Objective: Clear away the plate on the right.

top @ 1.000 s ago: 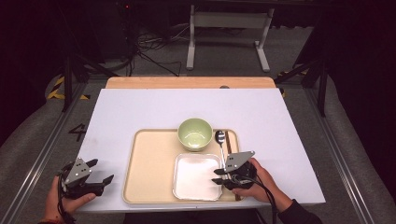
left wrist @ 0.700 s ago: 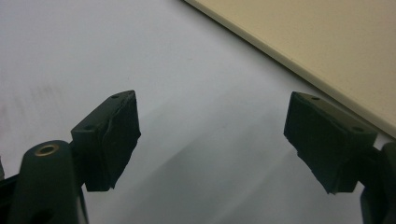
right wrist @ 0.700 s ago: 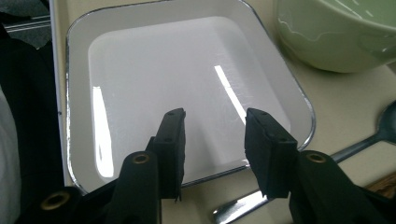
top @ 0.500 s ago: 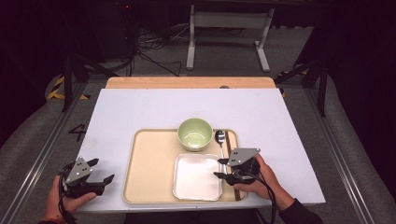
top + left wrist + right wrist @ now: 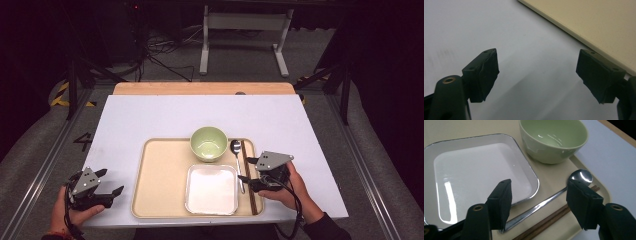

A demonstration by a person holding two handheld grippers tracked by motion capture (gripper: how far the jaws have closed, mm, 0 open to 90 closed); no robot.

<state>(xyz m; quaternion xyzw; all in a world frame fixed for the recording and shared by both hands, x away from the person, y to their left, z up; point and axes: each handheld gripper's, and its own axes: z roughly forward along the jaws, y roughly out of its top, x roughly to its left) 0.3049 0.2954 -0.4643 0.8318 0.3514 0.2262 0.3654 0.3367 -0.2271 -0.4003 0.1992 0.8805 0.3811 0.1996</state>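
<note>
Right gripper (image 5: 539,205) lifted, jaws just opening above spoon (image 5: 549,201), chopsticks (image 5: 554,218) cut off, left gripper (image 5: 537,75) released.

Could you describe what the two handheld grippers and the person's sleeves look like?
Both the left gripper and right gripper are black, each with two blocky jaws faced with dark pads and a grey three-cornered plate on top. A black cable trails from each. The right arm wears a dark sleeve; a red band circles the left wrist.
</note>
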